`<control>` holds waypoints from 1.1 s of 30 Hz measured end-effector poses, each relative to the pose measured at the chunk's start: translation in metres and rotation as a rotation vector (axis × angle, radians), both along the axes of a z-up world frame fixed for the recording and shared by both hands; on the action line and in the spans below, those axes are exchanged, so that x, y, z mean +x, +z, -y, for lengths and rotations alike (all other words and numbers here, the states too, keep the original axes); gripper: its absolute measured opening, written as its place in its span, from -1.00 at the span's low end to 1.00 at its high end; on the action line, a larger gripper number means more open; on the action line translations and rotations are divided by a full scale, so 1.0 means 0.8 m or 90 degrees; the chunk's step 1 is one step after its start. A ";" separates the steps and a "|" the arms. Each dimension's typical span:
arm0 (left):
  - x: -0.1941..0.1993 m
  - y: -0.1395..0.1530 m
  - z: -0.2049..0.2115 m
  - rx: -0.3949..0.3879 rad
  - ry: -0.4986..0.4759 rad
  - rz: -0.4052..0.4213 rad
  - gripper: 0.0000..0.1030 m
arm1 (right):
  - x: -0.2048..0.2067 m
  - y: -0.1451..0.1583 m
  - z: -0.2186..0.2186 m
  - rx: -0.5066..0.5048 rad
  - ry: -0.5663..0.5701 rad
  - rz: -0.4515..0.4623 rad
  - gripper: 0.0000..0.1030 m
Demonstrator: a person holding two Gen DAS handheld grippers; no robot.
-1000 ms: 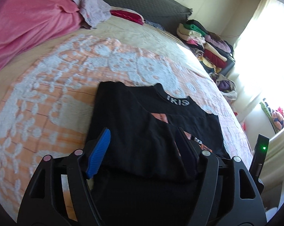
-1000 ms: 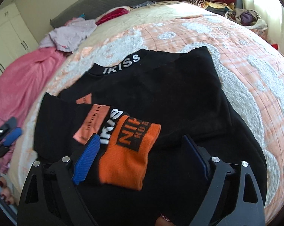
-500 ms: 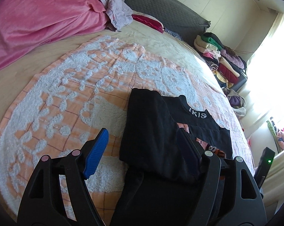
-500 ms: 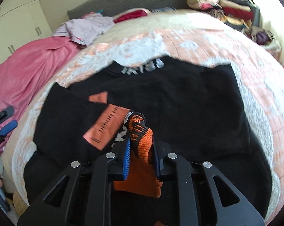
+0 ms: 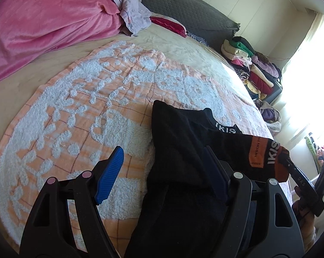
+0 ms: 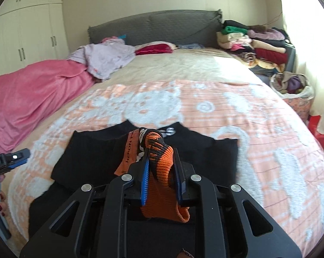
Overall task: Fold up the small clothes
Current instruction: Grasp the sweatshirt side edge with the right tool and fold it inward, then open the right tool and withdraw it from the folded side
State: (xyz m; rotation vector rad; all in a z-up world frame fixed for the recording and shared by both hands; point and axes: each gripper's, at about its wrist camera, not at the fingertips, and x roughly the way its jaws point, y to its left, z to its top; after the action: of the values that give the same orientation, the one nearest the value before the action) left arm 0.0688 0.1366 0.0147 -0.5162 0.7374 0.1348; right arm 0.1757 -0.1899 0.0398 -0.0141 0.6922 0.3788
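A black sweater [image 5: 179, 142] with white collar lettering lies on the orange-and-white bedspread [image 5: 76, 116]; it also shows in the right wrist view [image 6: 97, 150]. Its sleeve ends in an orange cuff [image 6: 162, 163]. My right gripper [image 6: 162, 161] is shut on that cuff and holds the sleeve lifted above the sweater's body; the cuff [image 5: 267, 157] also shows raised in the left wrist view. My left gripper [image 5: 164, 169] is open and empty, low over the sweater's left edge, one finger over the bedspread and one over the black cloth.
A pink blanket [image 6: 28, 99] and a lilac garment [image 6: 106, 58] lie at the bed's far left. A grey headboard [image 6: 153, 25] stands behind. Stacked folded clothes [image 6: 254, 40] and a basket of laundry [image 6: 291, 86] stand at the right by the window.
My right gripper shut on the orange cuff and lifted the sleeve up off the sweater. My left gripper, still open, drew back to the left off the sweater's body.
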 end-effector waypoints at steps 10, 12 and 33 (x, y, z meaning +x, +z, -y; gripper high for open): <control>0.014 0.001 0.020 0.014 -0.025 -0.004 0.30 | 0.004 -0.029 0.009 -0.027 -0.035 -0.025 -0.65; 0.017 0.002 0.024 0.017 -0.031 -0.002 0.30 | 0.004 -0.031 0.010 -0.033 -0.041 -0.026 -0.65; 0.092 -0.017 0.112 0.086 -0.182 -0.042 0.30 | -0.004 -0.045 0.039 -0.035 -0.101 -0.058 -0.19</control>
State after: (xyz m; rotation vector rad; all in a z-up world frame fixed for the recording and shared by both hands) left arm 0.1427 0.0473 0.0015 -0.2748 0.8522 -0.0648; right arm 0.1727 -0.2214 0.0035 0.0060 0.7876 0.2082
